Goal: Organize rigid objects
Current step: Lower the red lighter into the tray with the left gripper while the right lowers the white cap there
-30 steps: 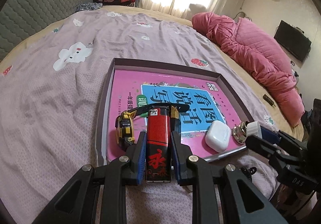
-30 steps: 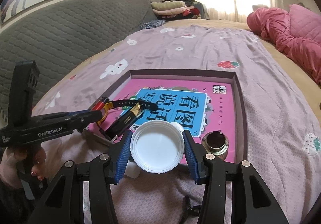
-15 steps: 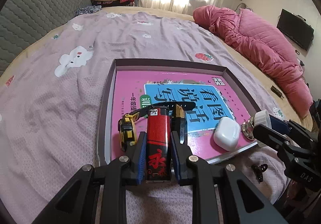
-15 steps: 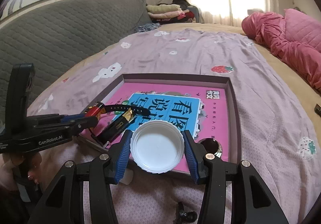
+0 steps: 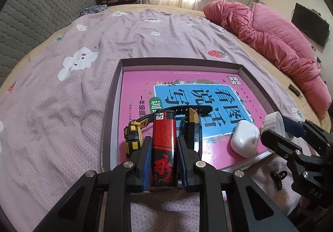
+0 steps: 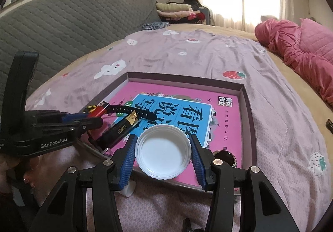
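The left gripper [image 5: 162,161] is clenched on a red and black rectangular lighter [image 5: 163,148], holding it over the near edge of a shallow dark cardboard tray [image 5: 112,107] on the lilac patterned bed [image 5: 62,107]. The right gripper [image 6: 163,155] grasps a round white plastic lid [image 6: 163,151] above the tray's near side. A pink book [image 5: 141,80] lines the tray, carrying a yellow tape measure [image 5: 132,139] and a white earbud case [image 5: 244,140].

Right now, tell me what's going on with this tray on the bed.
A person is sorting small items into a shallow tray on the bed. The left gripper is clamped on a red lighter; the right gripper holds a white lid. A tape measure and earbud case lie inside already.
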`<state>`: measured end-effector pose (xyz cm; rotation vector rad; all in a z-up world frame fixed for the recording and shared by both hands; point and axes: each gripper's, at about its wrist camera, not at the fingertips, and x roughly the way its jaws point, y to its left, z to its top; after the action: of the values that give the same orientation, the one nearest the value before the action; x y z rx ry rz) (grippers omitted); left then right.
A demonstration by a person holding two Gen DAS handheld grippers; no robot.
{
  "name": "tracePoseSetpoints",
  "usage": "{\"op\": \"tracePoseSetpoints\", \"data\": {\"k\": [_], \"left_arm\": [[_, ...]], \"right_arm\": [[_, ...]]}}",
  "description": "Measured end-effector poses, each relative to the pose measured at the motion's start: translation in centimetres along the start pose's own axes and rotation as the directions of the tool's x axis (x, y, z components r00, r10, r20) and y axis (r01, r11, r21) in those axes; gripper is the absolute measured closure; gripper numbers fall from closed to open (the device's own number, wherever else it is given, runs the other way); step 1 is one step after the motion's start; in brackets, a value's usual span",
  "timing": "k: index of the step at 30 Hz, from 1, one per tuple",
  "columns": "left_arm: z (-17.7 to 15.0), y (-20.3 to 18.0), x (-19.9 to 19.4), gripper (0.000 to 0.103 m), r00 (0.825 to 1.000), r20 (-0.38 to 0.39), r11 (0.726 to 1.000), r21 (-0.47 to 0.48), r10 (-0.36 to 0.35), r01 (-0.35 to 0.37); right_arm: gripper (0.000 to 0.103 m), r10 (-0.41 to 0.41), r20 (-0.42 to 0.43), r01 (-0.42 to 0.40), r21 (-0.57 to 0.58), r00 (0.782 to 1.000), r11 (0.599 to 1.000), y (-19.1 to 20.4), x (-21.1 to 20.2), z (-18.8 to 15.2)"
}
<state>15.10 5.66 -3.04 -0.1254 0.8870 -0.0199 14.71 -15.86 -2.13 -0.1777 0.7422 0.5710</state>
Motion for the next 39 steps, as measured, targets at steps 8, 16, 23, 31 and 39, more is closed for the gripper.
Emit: {"op": "tracePoseSetpoints", "data": {"k": [8,16,23,31,39], "left_arm": [[0.3,-0.6,0.5,0.080,0.999,-0.010,0.999,0.037,0.040,-0.040],[0.1,-1.9,0.9,0.080,0.994,-0.044,0.988,0.126,0.098,-0.092],[-0.2,-1.5,2.0,0.079,0.989,-0.115,0.991,0.107,0.092,-0.080],[-0.1,0.1,2.0,0.079,0.992,-0.124,1.000,-0.005,-0.012,0.011],[-0.1,-0.1,1.9,0.079,0.993,-0.121,1.000,0.000,-0.004,0.004]], "right_arm": [[0.051,-0.006,-0.019,0.006,-0.001,1.000,1.000,0.0,0.8,-0.1],[0.051,-0.009,-0.036,0.008,-0.010,0.999,1.000,0.2,1.6,-0.2],[0.051,-0.013,-0.049,0.012,-0.008,0.999,1.000,0.1,2.2,-0.4],[0.051,-0.012,-0.060,0.012,0.001,0.998,1.000,0.0,2.5,-0.5],[0.052,-0.005,-0.075,0.005,-0.006,0.997,1.000,0.1,3.0,-0.6]]}}
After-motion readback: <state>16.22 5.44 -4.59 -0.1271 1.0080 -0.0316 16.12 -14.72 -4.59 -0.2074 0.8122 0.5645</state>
